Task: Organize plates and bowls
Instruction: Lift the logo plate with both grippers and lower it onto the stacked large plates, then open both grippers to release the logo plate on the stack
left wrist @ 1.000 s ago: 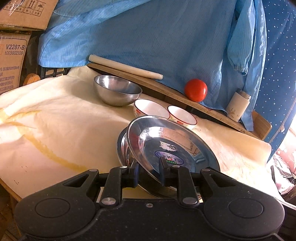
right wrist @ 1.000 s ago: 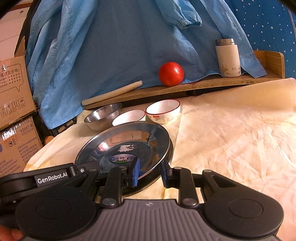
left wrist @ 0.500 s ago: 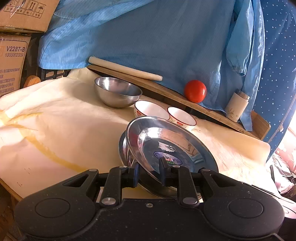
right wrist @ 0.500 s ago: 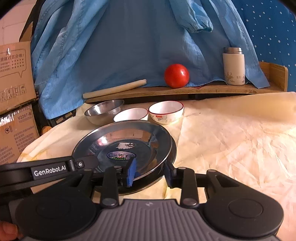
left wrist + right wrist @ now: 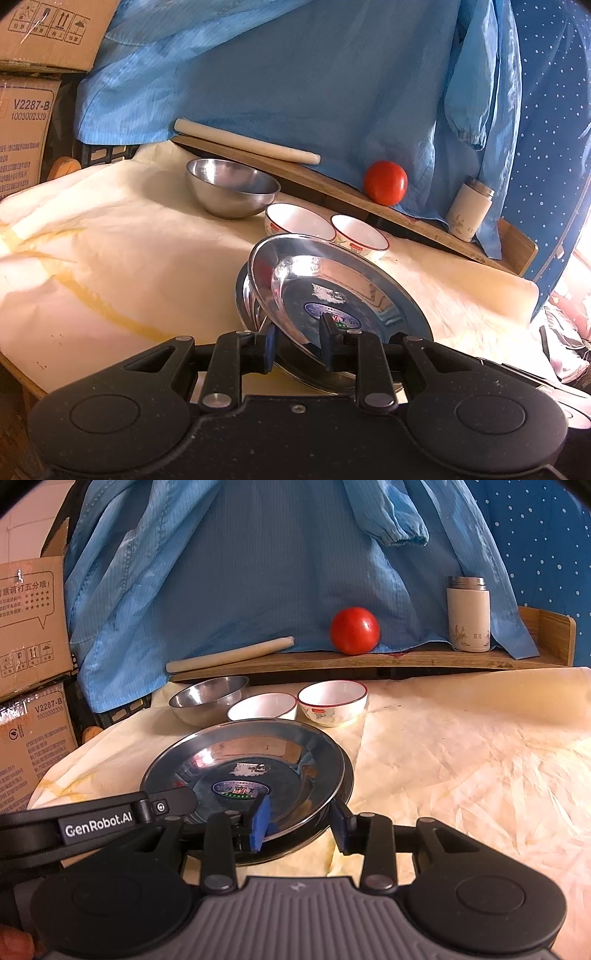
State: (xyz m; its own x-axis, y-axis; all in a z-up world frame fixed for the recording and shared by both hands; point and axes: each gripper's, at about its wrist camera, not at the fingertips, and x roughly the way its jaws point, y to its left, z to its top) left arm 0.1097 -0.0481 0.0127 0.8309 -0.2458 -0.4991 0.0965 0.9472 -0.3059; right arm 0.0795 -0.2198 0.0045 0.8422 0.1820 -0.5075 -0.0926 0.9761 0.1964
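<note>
Steel plates point(image 5: 243, 768) sit stacked just in front of the two white bowls point(image 5: 332, 701). My right gripper point(image 5: 301, 821) has just been opening, jaws off the top plate's rim; my left gripper point(image 5: 297, 341) straddles it, grip unclear. I judge stacking done; next, withdraw.

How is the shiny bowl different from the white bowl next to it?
The steel bowl is plain silver metal and looks wider; the white bowl has a red rim. The steel bowl sits at the row's left end, the white bowl in the middle. Both stand upright and look empty.
</note>
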